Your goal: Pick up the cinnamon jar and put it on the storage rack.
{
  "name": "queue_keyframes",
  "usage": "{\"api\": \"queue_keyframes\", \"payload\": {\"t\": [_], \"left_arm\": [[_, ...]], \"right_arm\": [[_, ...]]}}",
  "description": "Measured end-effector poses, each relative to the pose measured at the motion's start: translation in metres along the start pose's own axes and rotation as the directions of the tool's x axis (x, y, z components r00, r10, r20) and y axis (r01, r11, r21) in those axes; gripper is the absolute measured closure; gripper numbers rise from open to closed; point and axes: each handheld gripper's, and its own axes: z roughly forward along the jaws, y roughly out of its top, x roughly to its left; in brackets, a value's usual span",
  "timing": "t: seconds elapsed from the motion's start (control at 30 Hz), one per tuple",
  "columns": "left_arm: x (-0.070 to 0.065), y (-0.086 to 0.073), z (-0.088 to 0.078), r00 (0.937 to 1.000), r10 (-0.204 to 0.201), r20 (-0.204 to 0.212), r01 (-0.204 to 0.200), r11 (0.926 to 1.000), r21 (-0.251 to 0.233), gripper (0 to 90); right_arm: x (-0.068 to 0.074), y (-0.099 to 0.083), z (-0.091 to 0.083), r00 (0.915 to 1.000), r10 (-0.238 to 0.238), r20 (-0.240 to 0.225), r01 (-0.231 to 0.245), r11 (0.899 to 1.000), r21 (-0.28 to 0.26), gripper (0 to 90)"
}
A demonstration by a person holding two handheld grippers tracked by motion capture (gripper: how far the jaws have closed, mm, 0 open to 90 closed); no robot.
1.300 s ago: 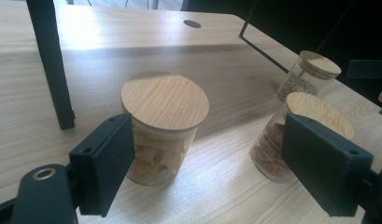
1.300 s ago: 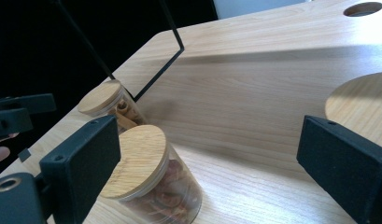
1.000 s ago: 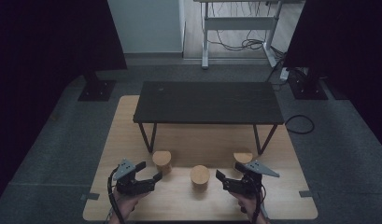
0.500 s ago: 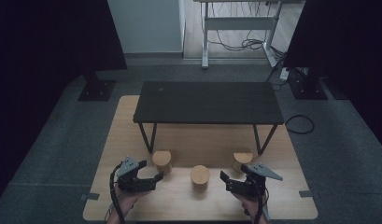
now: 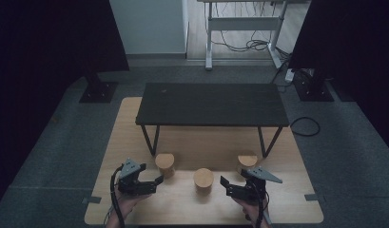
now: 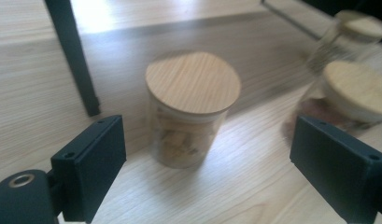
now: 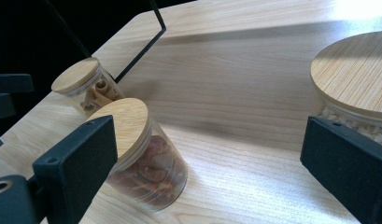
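High view: both tongs sit low at the near edge of the wooden board (image 5: 135, 142), forearms entering from below. Three lidded jars stand in a row ahead of them, in front of the black bench (image 5: 211, 104).

Left tongs (image 5: 156, 180): the jaws have just been opening and now stand wide with nothing clamped. In the left gripper view the left jar (image 6: 191, 109) stands upright just ahead of the gap, nearer the left jaw than the right; neither jaw touches it. Against the earlier high views, the left hand has shifted only slightly.

Right tongs (image 5: 224, 183): jaws wide apart, nothing held. The right hand sits a little lower in the picture than a second ago. In the right gripper view the middle jar (image 7: 142, 154) is close by the left jaw, partly hidden by it, and the right jar (image 7: 354, 79) sits behind the right jaw; I cannot tell whether either is touched. The gap itself is bare board.

Assessment: the widened left jaws suggest preparation to take the left jar. No grasp has begun. The jar is off-centre to the gap, so the tongs likely need to line up on it and advance before closing; a skewed approach risks nudging it toward the bench leg (image 6: 74, 56).
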Motion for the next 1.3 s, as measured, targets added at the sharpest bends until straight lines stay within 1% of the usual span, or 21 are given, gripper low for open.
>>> {"api": "queue_keyframes", "payload": {"t": [0.1,0.17,0.23,0.37,0.43,0.6,0.67,0.87,0.93,1.13,1.3], "left_arm": [[-0.002,0.000,0.002,1.0000,0.003,-0.007,-0.003,1.0000,0.004,9.8],[-0.003,-0.001,0.004,0.9998,0.002,-0.018,-0.002,1.0000,0.006,9.6],[-0.002,-0.002,0.007,0.9998,-0.002,-0.020,0.002,0.9999,0.010,9.5],[0.000,-0.004,0.014,0.9997,-0.009,-0.024,0.009,0.9998,0.019,9.4],[0.000,-0.005,0.019,0.9996,-0.012,-0.027,0.013,0.9996,0.025,9.2],[0.002,-0.006,0.025,0.9994,-0.018,-0.029,0.019,0.9995,0.026,8.8],[0.001,-0.006,0.028,0.9992,-0.013,-0.038,0.014,0.9996,0.026,8.8],[0.004,-0.005,0.036,0.9996,-0.009,-0.027,0.010,0.9998,0.017,8.8],[0.006,-0.005,0.038,0.9998,-0.010,-0.016,0.010,0.9998,0.016,8.8],[0.009,-0.004,0.047,1.0000,-0.004,-0.003,0.004,0.9995,0.032,8.8],[0.008,-0.003,0.052,1.0000,0.005,-0.001,-0.005,0.9992,0.039,8.8]], "right_arm": [[0.001,0.000,-0.001,1.0000,-0.002,-0.003,0.002,1.000,-0.003,3.3],[0.001,0.000,-0.002,1.0000,-0.004,-0.007,0.004,1.000,-0.006,3.3],[0.001,0.000,-0.003,0.9999,-0.007,-0.009,0.007,1.000,-0.008,3.3],[0.001,0.000,-0.001,1.0000,0.001,0.000,-0.001,1.000,0.001,3.2],[0.001,0.000,0.000,1.0000,0.001,-0.001,-0.001,1.000,0.007,3.2],[0.001,-0.001,0.001,1.0000,-0.003,-0.005,0.003,1.000,0.013,3.2],[0.001,0.000,0.001,1.0000,-0.002,-0.004,0.003,1.000,0.014,3.2],[0.002,-0.001,0.002,1.0000,-0.001,0.000,0.001,1.000,0.021,3.2],[0.002,-0.001,0.003,1.0000,-0.003,-0.001,0.003,1.000,0.025,3.2],[0.002,-0.001,0.003,1.0000,0.001,-0.008,0.000,0.999,0.033,3.2],[0.002,-0.001,0.003,1.0000,0.001,-0.006,-0.001,0.999,0.033,3.2]]}}
